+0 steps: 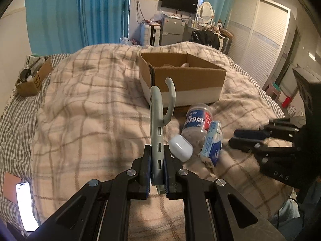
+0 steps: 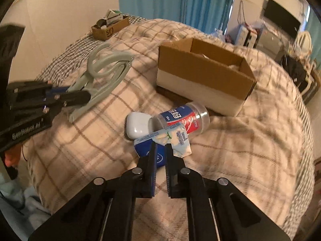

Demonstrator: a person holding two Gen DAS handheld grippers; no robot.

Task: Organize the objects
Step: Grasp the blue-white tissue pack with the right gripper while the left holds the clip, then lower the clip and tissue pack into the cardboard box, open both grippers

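My left gripper (image 1: 157,150) is shut on a grey-green folding hanger (image 1: 158,120) and holds it upright above the bed; both show in the right wrist view (image 2: 80,96), hanger (image 2: 104,68). An open cardboard box (image 1: 180,76) (image 2: 202,74) sits on the plaid blanket behind. In front of it lie a clear plastic jar (image 1: 197,122) (image 2: 184,119), a white earbud case (image 1: 180,147) (image 2: 138,125) and a blue-white tissue pack (image 1: 212,142) (image 2: 170,140). My right gripper (image 2: 161,146) (image 1: 234,137) is nearly closed, just above the tissue pack, holding nothing.
A small cardboard box (image 1: 32,78) (image 2: 110,27) of odds and ends sits at the bed's far left corner. A lit phone (image 1: 25,204) lies at the left edge. Wardrobe (image 1: 260,40), fridge and TV stand beyond the bed.
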